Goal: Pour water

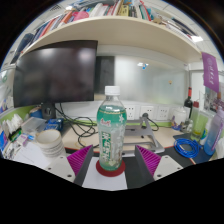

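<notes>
A clear plastic bottle [110,128] with a green label and white cap stands upright on a red coaster [110,170], which lies on a white sheet [92,176] on the desk. My gripper [114,160] is open, and the bottle stands between the fingers. The purple pads [82,158] sit level with the bottle's lower part, with a gap at either side. I see no cup or glass near the bottle.
A dark monitor [55,75] stands behind on the left. A stack of white bowls [50,141] sits left of the bottle. A blue cable coil [187,147] lies to the right. A bookshelf [110,20] runs overhead. Clutter lines the desk's back.
</notes>
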